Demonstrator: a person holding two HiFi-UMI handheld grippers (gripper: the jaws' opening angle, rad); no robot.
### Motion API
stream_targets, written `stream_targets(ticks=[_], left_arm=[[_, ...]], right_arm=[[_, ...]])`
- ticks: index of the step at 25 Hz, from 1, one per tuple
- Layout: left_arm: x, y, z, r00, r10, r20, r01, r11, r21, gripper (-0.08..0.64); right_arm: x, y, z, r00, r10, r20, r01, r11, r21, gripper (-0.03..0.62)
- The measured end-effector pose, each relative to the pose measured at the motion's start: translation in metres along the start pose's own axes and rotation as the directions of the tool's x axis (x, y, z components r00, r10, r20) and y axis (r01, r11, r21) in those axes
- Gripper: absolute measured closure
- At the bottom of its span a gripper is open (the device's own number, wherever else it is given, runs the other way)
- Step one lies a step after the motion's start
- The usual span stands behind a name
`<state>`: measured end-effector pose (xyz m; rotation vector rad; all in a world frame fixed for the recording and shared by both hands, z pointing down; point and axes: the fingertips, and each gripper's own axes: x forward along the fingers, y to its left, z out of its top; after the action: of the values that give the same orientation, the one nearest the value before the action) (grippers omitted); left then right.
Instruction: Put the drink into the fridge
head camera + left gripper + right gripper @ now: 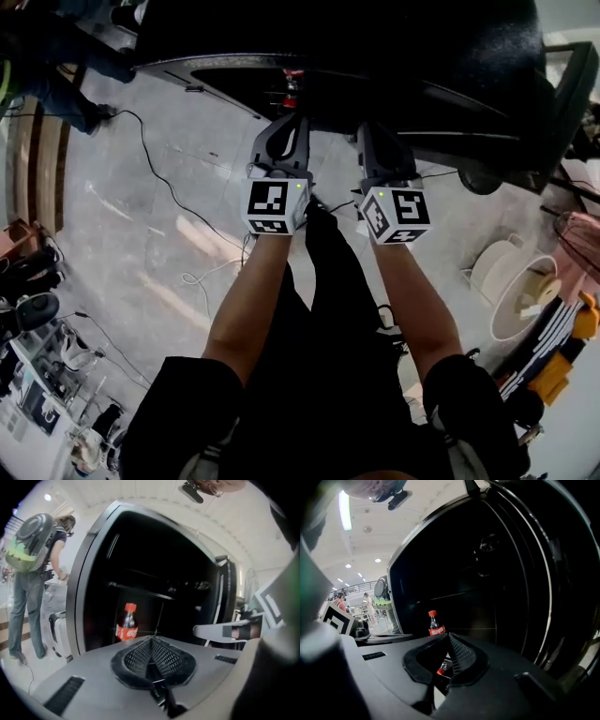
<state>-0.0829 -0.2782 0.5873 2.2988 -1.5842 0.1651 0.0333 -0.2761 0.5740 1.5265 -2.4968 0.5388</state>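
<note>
The fridge fills the area ahead; its compartment is dark, with shelves visible inside. The grey floor lies below it, and a black cable runs across the floor. A second person wearing a backpack stands to the left of the fridge, facing away.

The left gripper and the right gripper are held side by side, both pointing into the fridge opening. In the left gripper view, the mesh pads of the left gripper meet along one ridge, with nothing between them. In the right gripper view, the jaws of the right gripper also stand together and hold nothing.

The drink bottle, red cap and red label, stands upright on a shelf inside the fridge, apart from both grippers.
</note>
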Motion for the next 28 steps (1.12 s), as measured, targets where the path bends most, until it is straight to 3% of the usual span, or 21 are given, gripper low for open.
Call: stream_targets(ticks=[4, 8, 13, 17, 22, 28], left_arm=[[-0.036, -0.011, 0.051, 1.000, -0.022, -0.006, 0.022, 1.000, 0.015, 0.545], [-0.081, -0.019, 0.114, 0.997, -0.069, 0.024, 0.070, 0.998, -0.004, 0.545], [-0.146, 0.001, 0.172, 0.996, -0.084, 0.038, 0.084, 0.996, 0.000, 0.545], [-0.190, 0.026, 0.221, 0.991, -0.093, 0.094, 0.093, 0.996, 0.014, 0.545], [-0.253, 0.070, 0.251, 0.987, -0.036, 0.155, 0.034, 0.999, 0.015, 0.545], [-0.304, 0.113, 0.251, 0.985, 0.051, 0.163, -0.053, 0.999, 0.007, 0.545]], right_arm=[[-0.032, 0.015, 0.038, 1.000, 0.011, -0.004, -0.011, 0.999, -0.030, 0.571], [-0.081, 0.021, 0.100, 0.999, -0.025, 0.039, 0.029, 0.995, -0.100, 0.571], [-0.120, 0.044, 0.172, 0.995, -0.011, 0.097, 0.025, 0.989, -0.146, 0.571], [-0.143, 0.061, 0.229, 0.983, -0.005, 0.183, 0.040, 0.982, -0.187, 0.571], [-0.159, 0.084, 0.242, 0.981, 0.006, 0.193, 0.024, 0.988, -0.155, 0.571], [-0.167, 0.102, 0.224, 0.985, 0.008, 0.170, 0.015, 0.991, -0.134, 0.571]])
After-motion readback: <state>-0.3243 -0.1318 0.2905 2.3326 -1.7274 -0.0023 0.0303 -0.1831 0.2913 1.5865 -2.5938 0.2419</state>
